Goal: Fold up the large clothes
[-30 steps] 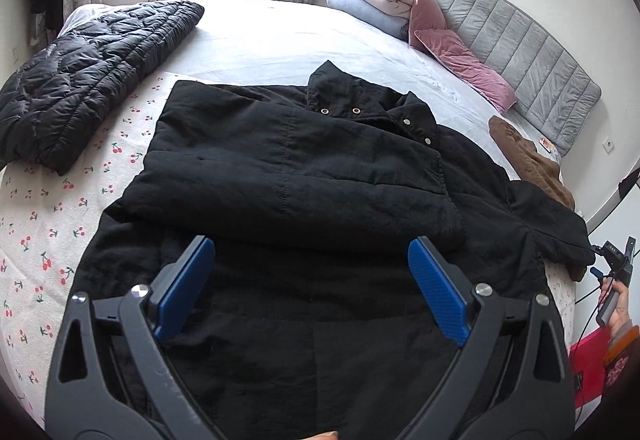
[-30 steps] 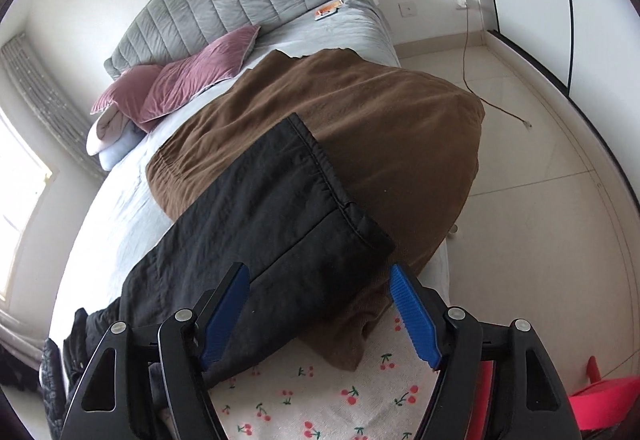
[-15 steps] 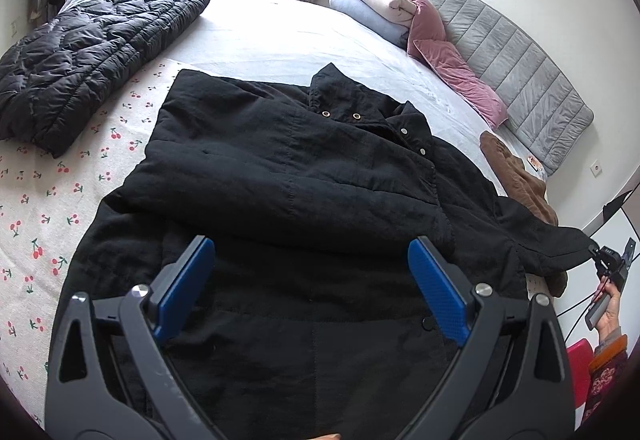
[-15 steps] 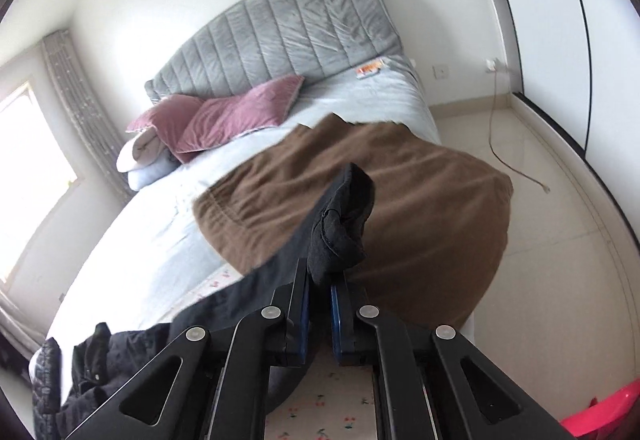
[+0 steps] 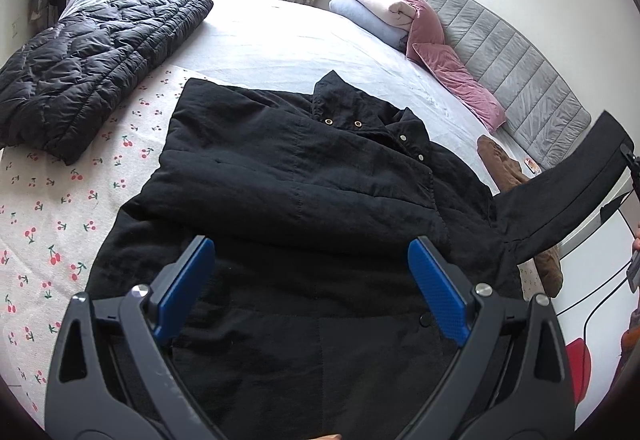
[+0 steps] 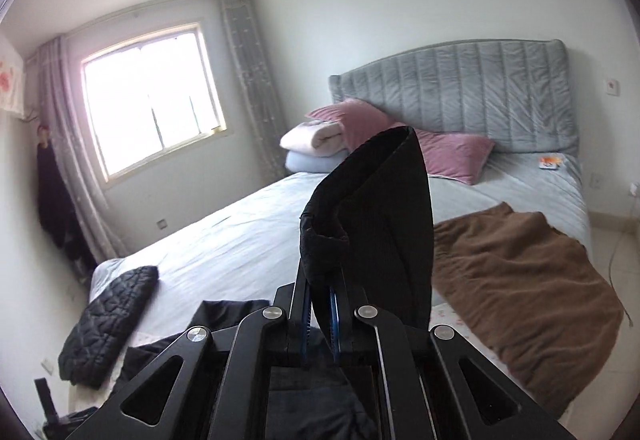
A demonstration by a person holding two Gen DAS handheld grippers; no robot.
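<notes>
The right gripper [image 6: 320, 314] is clamped tight on the cuff end of the black coat's sleeve [image 6: 380, 216], the blue pads all but meeting with cloth pinched between them. From that pinch the sleeve stands up and away in front of the claw, bowed into a loose tube, its open cuff rim curling just above the fingers. That it holds this shape for a moment suggests a fairly thick, lined fabric, yet it is plainly soft and will sag as soon as it is let go.

The left gripper [image 5: 312, 292] hangs with its jaws spread wide and nothing between them, directly over the lower body of the black coat [image 5: 304, 192]. The coat lies flat on the bed [image 5: 280, 40] straight ahead of this claw, one sleeve already laid across the chest, the collar with its brass snaps beyond that. Off to the claw's right the lifted sleeve [image 5: 568, 196] stretches up and outward.

I judge the coat bulky and moderately heavy (it will drag rather than flutter), not slippery, nothing fragile about it. Good holds are the cuff, as now, and the hem or shoulder seam, where the layers are thickest.

Farther left lies a quilted black jacket [image 5: 88, 56]; farther right, a brown garment [image 5: 504, 164], then pink pillows [image 5: 452, 76] against the grey headboard [image 5: 520, 64].
</notes>
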